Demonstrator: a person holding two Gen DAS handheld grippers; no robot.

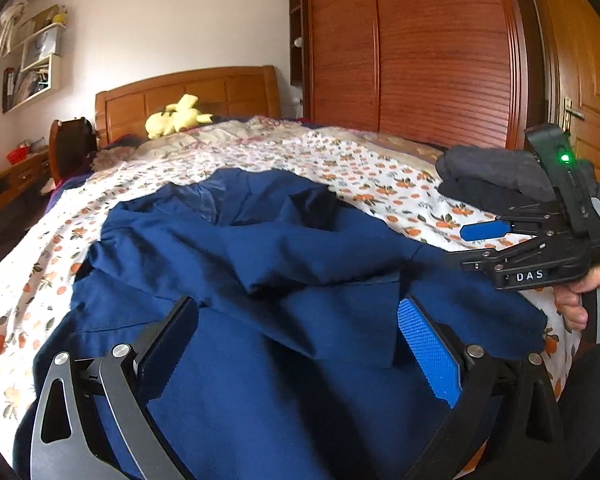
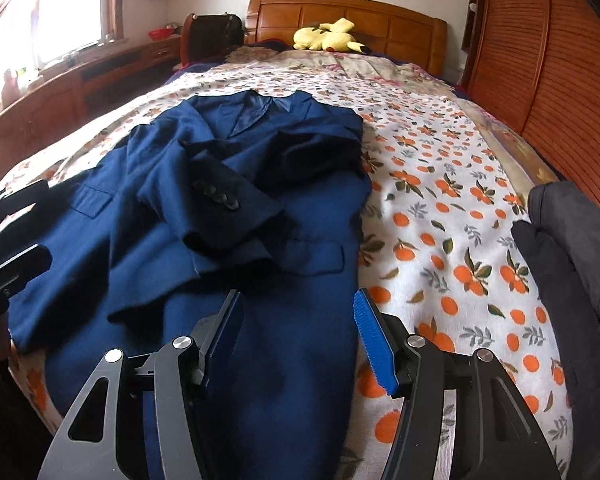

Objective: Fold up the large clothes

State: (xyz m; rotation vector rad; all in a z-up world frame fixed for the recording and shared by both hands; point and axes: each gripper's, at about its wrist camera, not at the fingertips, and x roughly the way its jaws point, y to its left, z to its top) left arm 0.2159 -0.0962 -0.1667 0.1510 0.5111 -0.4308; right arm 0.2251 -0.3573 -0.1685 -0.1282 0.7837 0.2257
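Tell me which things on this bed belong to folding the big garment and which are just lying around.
Part of the job:
- navy blue suit jacket spread on the bed
- left gripper, open
- right gripper, open

Just lying about:
- yellow plush toy by the headboard
- dark grey folded clothes
- orange-print floral bedsheet

A navy blue jacket lies on a white bedsheet patterned with oranges and leaves.

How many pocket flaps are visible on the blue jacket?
2 on the blue jacket: one pocket flap near its left edge, another near its right edge below the folded sleeve. Others may be hidden under folds.
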